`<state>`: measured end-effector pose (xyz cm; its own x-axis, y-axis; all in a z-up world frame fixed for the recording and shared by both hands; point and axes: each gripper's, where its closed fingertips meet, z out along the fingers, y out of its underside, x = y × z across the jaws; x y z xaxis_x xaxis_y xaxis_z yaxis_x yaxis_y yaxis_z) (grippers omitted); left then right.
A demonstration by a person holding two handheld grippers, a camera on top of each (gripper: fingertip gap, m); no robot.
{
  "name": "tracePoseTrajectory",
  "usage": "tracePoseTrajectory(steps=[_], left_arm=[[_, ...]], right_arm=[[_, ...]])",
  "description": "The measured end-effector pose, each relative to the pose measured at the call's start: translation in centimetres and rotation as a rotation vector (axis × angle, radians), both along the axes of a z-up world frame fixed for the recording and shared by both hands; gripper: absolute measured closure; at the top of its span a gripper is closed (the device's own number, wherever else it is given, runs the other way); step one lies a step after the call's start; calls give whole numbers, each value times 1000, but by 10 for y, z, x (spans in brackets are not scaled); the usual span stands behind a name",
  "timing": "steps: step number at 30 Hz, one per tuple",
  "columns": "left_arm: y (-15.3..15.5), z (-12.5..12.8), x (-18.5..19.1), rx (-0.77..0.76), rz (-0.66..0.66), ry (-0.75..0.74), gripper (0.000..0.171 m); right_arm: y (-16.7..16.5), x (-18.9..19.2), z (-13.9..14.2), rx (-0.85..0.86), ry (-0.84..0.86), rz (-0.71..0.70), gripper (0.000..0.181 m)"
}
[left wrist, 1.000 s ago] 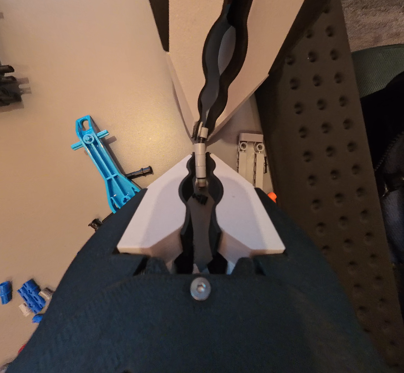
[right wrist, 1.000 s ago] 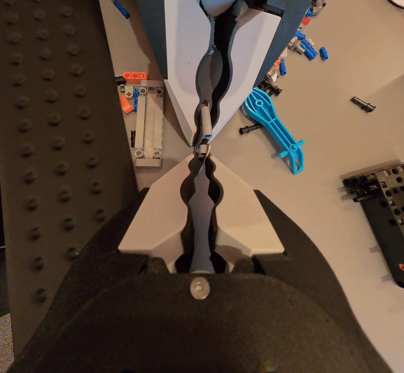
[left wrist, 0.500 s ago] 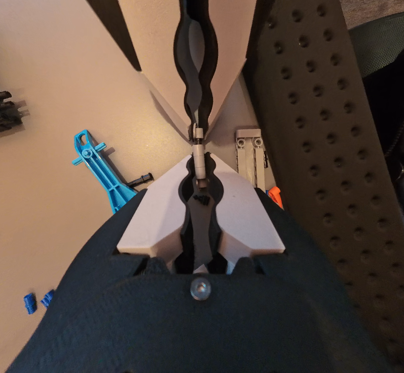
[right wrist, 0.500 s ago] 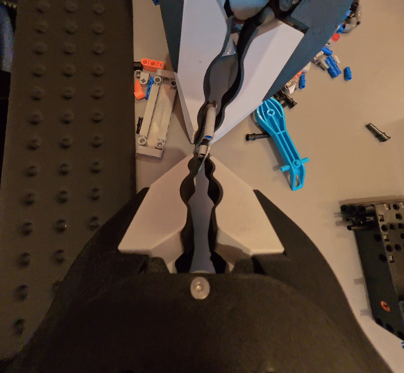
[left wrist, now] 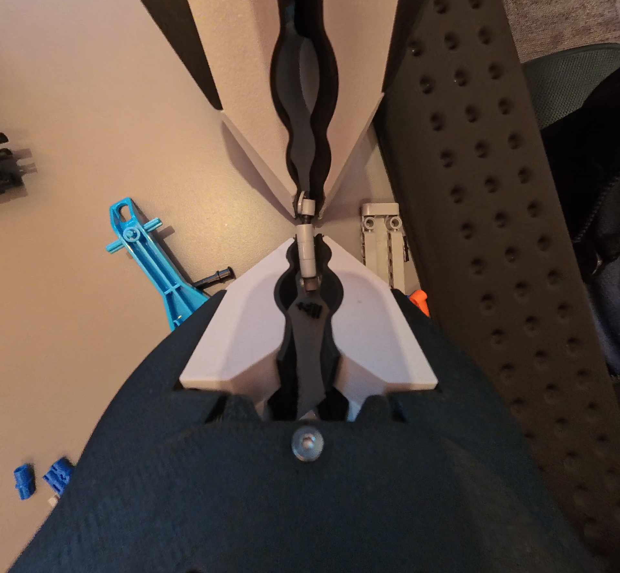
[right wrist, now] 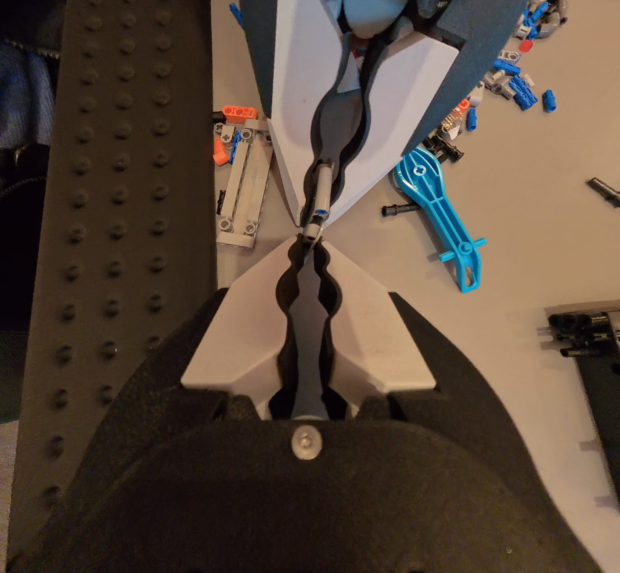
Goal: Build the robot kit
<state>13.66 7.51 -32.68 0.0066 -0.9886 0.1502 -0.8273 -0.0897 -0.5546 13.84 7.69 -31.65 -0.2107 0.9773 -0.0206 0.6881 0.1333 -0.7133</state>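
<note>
Loose building-toy parts on a beige table (right wrist: pixel 536 255)

A cyan lever (right wrist: pixel 439 214) lies beside a black pin (right wrist: pixel 399 210); a grey frame (right wrist: pixel 241 187) with orange bits (right wrist: pixel 240 112) lies next to a studded black strip (right wrist: pixel 127 187); blue pins (right wrist: pixel 516 83) are heaped farther off.

The left tongs (left wrist: pixel 307 248) are pointing toward 12 o'clock in their own wrist view, their two white fingers (left wrist: pixel 255 315) pressing together so the wavy black pads nearly meet, pinching a small grey rod (left wrist: pixel 307 251) at the tips. The right tongs (right wrist: pixel 310 244) are pointing toward 12 o'clock in their own view as well, fingers drawn in tight, nipping a small grey sleeve (right wrist: pixel 313 229) at their very tip. The two are facing each other tip to tip: each is entering the other's view from 12 o'clock, the left tongs leaning slightly toward 1 o'clock in the right wrist view.
</note>
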Motion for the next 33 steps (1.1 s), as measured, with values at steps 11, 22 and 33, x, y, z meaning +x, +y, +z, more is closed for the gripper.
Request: tracePoseTrajectory(steps=[11,22,33], left_arm=[[-3,0,0,-9,-7,-2,168],[-1,0,3,14,15,8,166],[0,-1,3,64,-2,45,168]], right_arm=[[-5,-3,-2,-22,5,11,178],[1,-2,1,-39,37,-39,175],[-1,-4,14,-16,85,-30,177]])
